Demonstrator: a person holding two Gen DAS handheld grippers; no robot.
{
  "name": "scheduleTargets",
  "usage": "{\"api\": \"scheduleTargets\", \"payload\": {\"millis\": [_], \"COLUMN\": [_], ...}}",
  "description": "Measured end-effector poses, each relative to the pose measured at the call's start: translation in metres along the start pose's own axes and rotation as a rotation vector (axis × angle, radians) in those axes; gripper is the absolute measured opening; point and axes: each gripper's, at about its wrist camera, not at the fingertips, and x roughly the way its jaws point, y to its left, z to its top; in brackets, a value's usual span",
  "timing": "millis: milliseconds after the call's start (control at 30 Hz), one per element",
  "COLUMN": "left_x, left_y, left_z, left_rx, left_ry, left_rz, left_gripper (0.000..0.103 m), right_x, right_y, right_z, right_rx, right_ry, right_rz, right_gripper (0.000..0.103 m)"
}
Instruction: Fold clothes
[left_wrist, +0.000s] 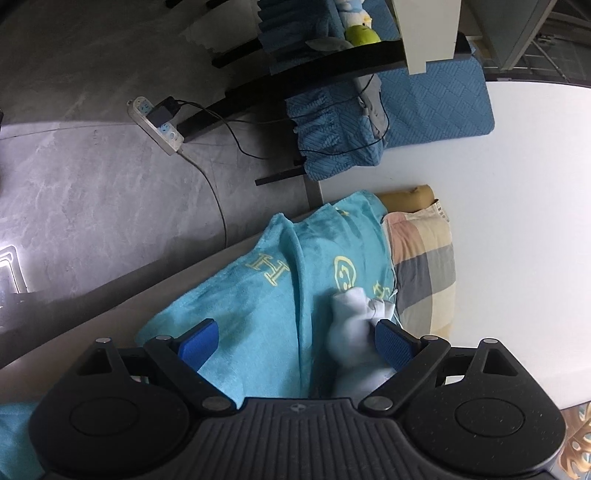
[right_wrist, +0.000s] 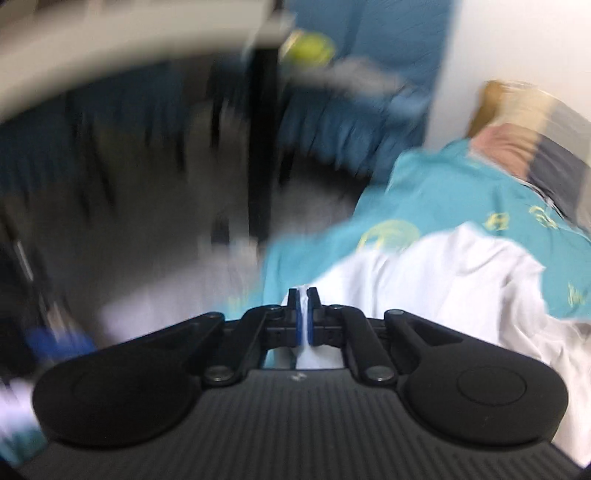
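In the left wrist view, a power strip (left_wrist: 155, 123) is seen on the grey floor at about ten o'clock. Toward the centre, a teal towel (left_wrist: 266, 295) with yellow letters is draped over the near edge of the white surface (left_wrist: 517, 184), one end hanging past it. The left gripper (left_wrist: 295, 343) is held above this towel with its jaws wide apart and nothing pressed between them. A bunched white garment (left_wrist: 351, 332) lies on the towel just inside the right-hand pad. At about two o'clock from the towel, a checked cloth (left_wrist: 424, 266) lies flat and appears already folded, partly tucked under the towel's edge, with a mustard-coloured piece (left_wrist: 406, 195) beyond it.

In the right wrist view, heavily blurred, the right gripper (right_wrist: 304, 317) is seen with its jaws narrowed onto a thin edge of the white garment (right_wrist: 443, 280), which spreads away toward three o'clock across the teal towel (right_wrist: 443, 192). The exact part of the garment that is pinched cannot be made out.

The task is judged to be partly done: perhaps one item is folded, while the white garment is only gripped and not yet laid flat, and the towel is left crumpled.
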Motion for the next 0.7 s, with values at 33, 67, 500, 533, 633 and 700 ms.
{"api": "scheduleTargets", "payload": {"millis": [33, 67, 500, 533, 633, 700], "left_x": [0.0, 0.001, 0.01, 0.012, 0.015, 0.017], "left_y": [-0.001, -0.004, -0.019, -0.019, -0.018, -0.017], "left_z": [-0.001, -0.004, -0.028, -0.028, -0.028, -0.029], "left_rx": [0.005, 0.013, 0.103, 0.104, 0.109, 0.111], "left_ry": [0.002, 0.0, 0.022, 0.025, 0.037, 0.042], "left_rz": [-0.003, -0.003, 0.035, 0.038, 0.045, 0.05], "left_gripper": [0.093, 0.093, 0.093, 0.093, 0.093, 0.093], "right_x": [-0.016, -0.031, -0.077, -0.081, -0.085, -0.078], "right_y": [-0.016, -0.032, -0.139, -0.139, -0.126, -0.114], "right_z": [0.002, 0.002, -0.129, -0.123, -0.096, -0.073], "right_rx": [0.115, 0.231, 0.787, 0.744, 0.551, 0.365], "right_ry": [-0.074, -0.148, -0.152, -0.155, -0.187, -0.199], "right_rz": [0.011, 0.022, -0.089, -0.097, -0.147, -0.148], "right_gripper": [0.006, 0.006, 0.009, 0.01, 0.015, 0.036]}}
